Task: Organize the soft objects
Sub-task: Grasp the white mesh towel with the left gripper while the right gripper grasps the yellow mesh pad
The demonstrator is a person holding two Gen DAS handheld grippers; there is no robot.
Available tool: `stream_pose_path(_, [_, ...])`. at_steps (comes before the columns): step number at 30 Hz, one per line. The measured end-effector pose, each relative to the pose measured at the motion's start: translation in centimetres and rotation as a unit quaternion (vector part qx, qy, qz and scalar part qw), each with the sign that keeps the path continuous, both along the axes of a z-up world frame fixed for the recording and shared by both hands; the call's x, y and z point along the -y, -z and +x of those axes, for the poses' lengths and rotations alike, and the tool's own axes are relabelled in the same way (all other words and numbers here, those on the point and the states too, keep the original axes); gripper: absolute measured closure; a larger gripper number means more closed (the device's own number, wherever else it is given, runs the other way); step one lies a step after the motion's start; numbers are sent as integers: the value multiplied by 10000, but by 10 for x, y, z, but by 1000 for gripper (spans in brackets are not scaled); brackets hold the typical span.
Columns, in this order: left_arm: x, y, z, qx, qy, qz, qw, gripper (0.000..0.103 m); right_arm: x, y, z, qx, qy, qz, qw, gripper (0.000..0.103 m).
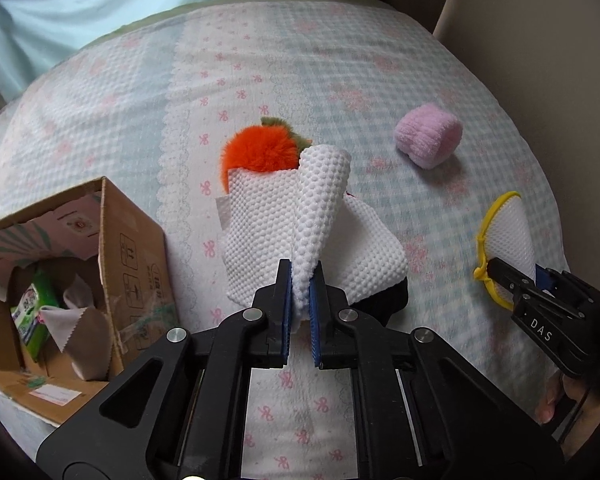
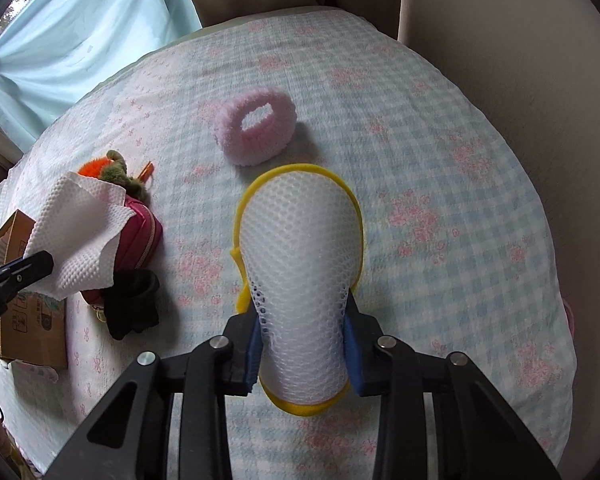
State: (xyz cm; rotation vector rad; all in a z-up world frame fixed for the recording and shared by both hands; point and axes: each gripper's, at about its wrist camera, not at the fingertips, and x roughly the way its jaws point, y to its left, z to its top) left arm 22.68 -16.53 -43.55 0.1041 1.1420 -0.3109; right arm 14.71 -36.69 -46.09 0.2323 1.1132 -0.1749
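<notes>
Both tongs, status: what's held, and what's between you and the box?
Left tongs shut on white cloth. Right tongs shut on mesh pouch. Cardboard box open at left, nothing between. Pink band loose on bed.

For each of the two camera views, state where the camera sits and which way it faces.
Left wrist: sits on the left gripper, facing forward over the bed at the white dimpled cloth it clamps; a person's hand shows at lower right.
Right wrist: sits on the right gripper, facing forward at the yellow-rimmed white mesh pouch it clamps; no hand clearly shows.
Shared: both show the fluffy pink ring, the orange plush toy, the cardboard box and the other gripper.
</notes>
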Motion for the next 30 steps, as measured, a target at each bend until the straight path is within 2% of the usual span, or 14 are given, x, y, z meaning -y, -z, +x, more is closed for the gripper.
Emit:
stream_pose_path(7, [-12, -14, -6, 115, -51, -392, 9992, 98, -8, -16, -8, 212, -34, 6, 9998, 72])
stream_pose_path(13, [-20, -48, -14, 365, -66, -551, 9978, 98, -15, -46, -14, 431, -64, 19, 9990, 72])
stream_pose_path(16, [-27, -76, -20, 521, -105, -658, 9964, 98, -20, -76, -18, 586, -149, -64, 9982, 72])
stream_pose_path(22, [-48, -147, -40, 820, -244, -760, 9934, 98, -37, -155, -24, 896, -469, -183, 9947, 72])
stream_pose_path(26, [-76, -194, -54, 972, -437, -775, 9913, 98, -59, -208, -22, 1116, -800, -200, 9903, 72])
stream_pose_path(30, [-117, -225, -63, 1054, -698, -746, 9892, 98, -95, -245, -15, 1266, -1165, -136, 9850, 72])
